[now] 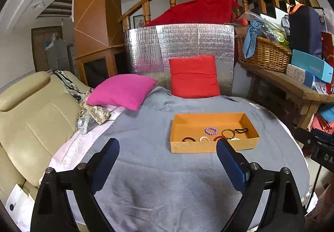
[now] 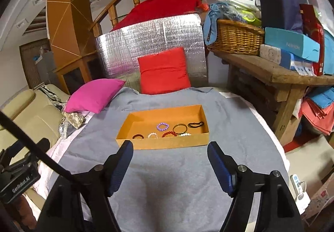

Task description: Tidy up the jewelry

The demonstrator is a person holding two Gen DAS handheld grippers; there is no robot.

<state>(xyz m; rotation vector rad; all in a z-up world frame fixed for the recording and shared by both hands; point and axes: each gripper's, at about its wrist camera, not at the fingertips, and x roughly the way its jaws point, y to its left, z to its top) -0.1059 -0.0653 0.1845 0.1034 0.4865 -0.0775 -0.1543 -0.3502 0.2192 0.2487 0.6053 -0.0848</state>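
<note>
An orange tray (image 1: 210, 147) (image 2: 167, 144) sits on a grey cloth. Inside lie several bracelets: a purple bead one (image 1: 210, 130) (image 2: 162, 126), a gold bangle (image 1: 228, 133) (image 2: 179, 128), a black band (image 1: 241, 130) (image 2: 195, 124), a red bead one (image 1: 219, 138) (image 2: 169, 134), a white bead one (image 1: 204, 138) (image 2: 152, 135) and a dark brown one (image 1: 188, 139) (image 2: 138, 136). My left gripper (image 1: 168, 146) is open and empty, short of the tray's near left corner. My right gripper (image 2: 170, 149) is open and empty, just before the tray's front wall.
The grey cloth (image 1: 150, 179) (image 2: 167, 186) covers a round table. A pink pillow (image 1: 123, 91) (image 2: 94, 94) and a red pillow (image 1: 194, 76) (image 2: 163, 70) lie at the far edge before a silver foil panel (image 1: 179, 44). A cream sofa (image 1: 31, 119) stands left; a cluttered wooden bench (image 2: 271, 69) right.
</note>
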